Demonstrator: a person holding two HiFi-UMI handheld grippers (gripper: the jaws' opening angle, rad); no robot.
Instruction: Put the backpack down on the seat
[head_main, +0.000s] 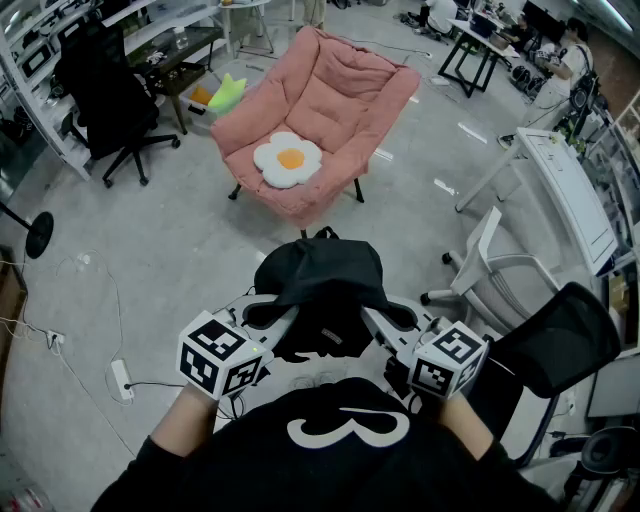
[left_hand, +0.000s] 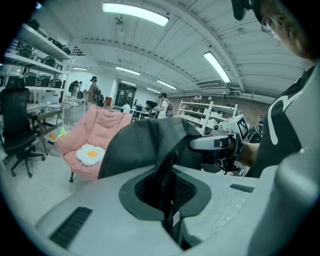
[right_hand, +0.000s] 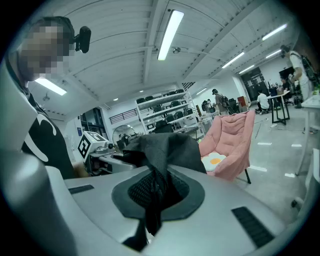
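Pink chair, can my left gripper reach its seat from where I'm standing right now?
Probably not yet: the left gripper, shut on the backpack, is well short of the pink chair. Only bare floor lies between, so stepping forward should do it; an egg cushion sits on the seat.

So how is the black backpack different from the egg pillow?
The backpack is black; the egg pillow is white with a yellow middle. The backpack hangs in the air, pinched by the left gripper and right gripper; the egg pillow lies on the pink chair. Both look soft.

Black shirt (head_main: 250, 470) (white looping emblem (head_main: 348, 429))
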